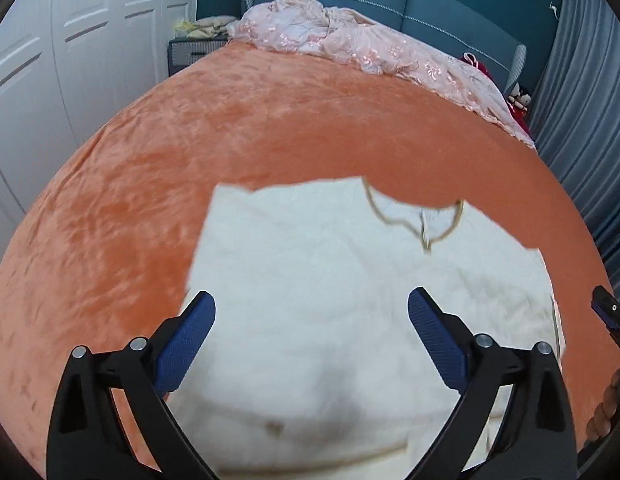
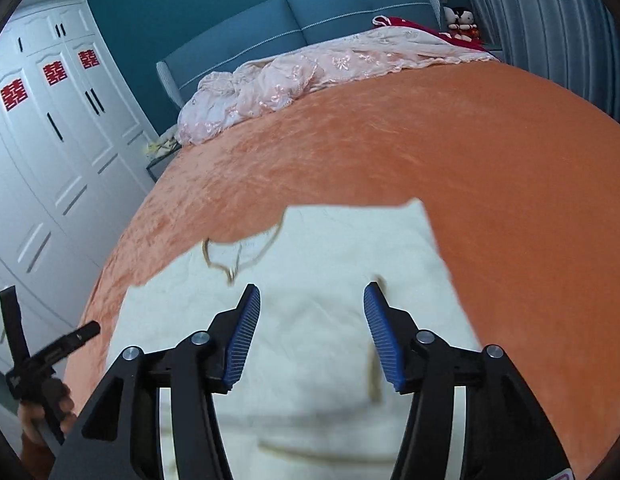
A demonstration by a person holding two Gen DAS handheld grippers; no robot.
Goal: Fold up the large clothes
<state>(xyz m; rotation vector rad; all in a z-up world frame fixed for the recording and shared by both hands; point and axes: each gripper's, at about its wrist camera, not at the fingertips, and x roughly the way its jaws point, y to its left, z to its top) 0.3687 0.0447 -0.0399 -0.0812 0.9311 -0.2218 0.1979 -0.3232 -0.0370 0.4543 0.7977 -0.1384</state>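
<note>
A white fleece garment [image 1: 310, 280] with a gold-trimmed neckline [image 1: 421, 220] lies flat on the orange bed cover [image 1: 190, 140], partly folded, neckline toward the headboard. My left gripper [image 1: 310, 304] is open and empty, above the garment's near left part. My right gripper [image 2: 310, 296] is open and empty, above the garment [image 2: 317, 248] just right of the neckline [image 2: 238, 252]. The right gripper's tip shows at the right edge of the left wrist view [image 1: 609, 312]. The left gripper and the hand holding it show at the lower left of the right wrist view [image 2: 50, 364].
A crumpled pink embroidered cover [image 1: 349, 36] lies along the blue headboard [image 1: 449, 8]. White wardrobe doors [image 2: 50, 140] stand to the left, a nightstand [image 1: 190, 52] beside the bed, grey curtains [image 1: 589, 100] to the right. Dolls [image 2: 461, 20] and red cloth sit at the far corner.
</note>
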